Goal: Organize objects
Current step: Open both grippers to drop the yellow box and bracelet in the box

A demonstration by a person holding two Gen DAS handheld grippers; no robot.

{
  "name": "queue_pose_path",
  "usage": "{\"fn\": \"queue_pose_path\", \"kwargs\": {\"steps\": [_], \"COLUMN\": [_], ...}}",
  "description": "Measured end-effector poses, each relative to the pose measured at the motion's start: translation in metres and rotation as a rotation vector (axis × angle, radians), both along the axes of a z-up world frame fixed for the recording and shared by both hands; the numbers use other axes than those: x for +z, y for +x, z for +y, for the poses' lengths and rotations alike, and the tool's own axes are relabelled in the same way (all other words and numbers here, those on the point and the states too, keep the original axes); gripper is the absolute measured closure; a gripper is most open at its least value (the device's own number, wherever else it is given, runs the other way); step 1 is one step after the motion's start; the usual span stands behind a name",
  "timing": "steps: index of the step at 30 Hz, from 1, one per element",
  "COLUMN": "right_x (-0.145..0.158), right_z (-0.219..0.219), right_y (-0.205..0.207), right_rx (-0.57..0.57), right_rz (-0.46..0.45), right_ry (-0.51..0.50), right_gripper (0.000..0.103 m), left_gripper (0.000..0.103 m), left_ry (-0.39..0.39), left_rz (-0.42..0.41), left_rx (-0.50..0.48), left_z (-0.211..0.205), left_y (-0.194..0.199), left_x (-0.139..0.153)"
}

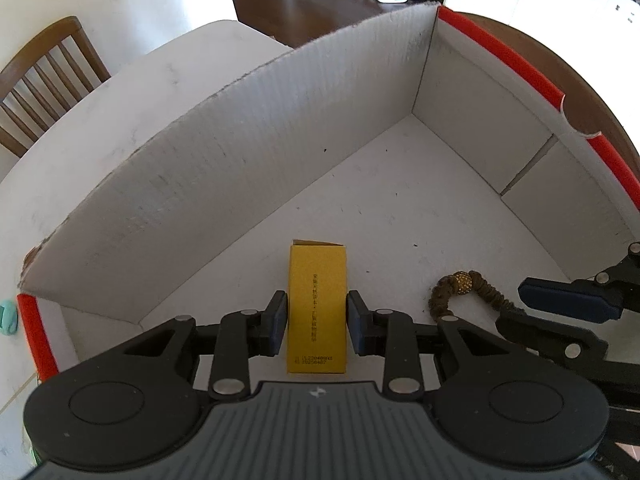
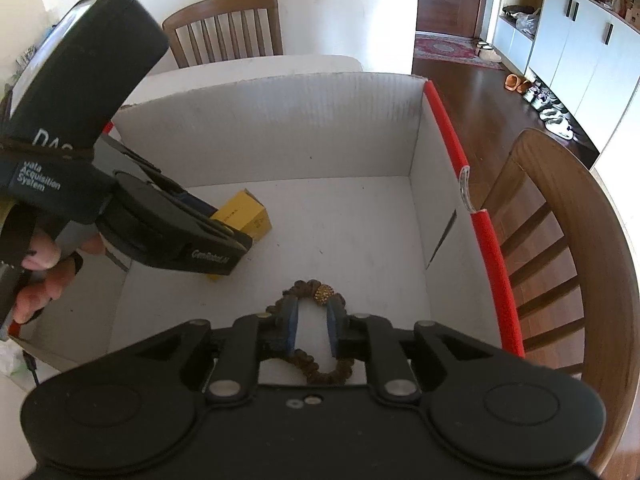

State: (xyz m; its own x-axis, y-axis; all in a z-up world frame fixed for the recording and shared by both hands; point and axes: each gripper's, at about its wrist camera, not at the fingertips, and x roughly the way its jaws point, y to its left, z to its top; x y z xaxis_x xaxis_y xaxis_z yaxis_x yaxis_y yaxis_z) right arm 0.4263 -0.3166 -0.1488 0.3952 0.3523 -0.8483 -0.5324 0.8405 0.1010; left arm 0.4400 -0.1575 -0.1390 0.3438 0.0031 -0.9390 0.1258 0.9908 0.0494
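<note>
Inside the white box [image 1: 460, 92], my left gripper [image 1: 317, 322] clamps the yellow carton [image 1: 318, 304]. My right gripper [image 2: 312, 330] stands loose around the bracelet [image 2: 320, 376]; lifting could snag it

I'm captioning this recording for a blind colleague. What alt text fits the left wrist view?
The left tool grips a small yellow carton between its two fingers, low inside a white cardboard box with red edging. To the right, a brown beaded bracelet with a gold bead lies on the box floor, with the right tool at it.
</note>
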Motion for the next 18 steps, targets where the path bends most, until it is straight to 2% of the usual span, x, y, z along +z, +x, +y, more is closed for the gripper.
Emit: {"fn": "queue_pose_path", "kwargs": {"steps": [8, 18], "right_x": [0.016, 0.047], "right_z": [-0.004, 0.005], "right_y": [-0.013, -0.039], "right_rx": [-0.01, -0.02], "right_rz": [-0.007, -0.058], "right_ry": [0.051, 0.092], "right_gripper": [0.086, 0.083], "left_gripper": [0.072, 0.072], "left_ry": [-0.042, -0.08], "left_rz": [-0.061, -0.183], "left_rx": [0.019, 0.013], "left_z": [0.008, 0.027], "left_y": [-0.024, -0.08], "left_x": [0.028, 0.079]}}
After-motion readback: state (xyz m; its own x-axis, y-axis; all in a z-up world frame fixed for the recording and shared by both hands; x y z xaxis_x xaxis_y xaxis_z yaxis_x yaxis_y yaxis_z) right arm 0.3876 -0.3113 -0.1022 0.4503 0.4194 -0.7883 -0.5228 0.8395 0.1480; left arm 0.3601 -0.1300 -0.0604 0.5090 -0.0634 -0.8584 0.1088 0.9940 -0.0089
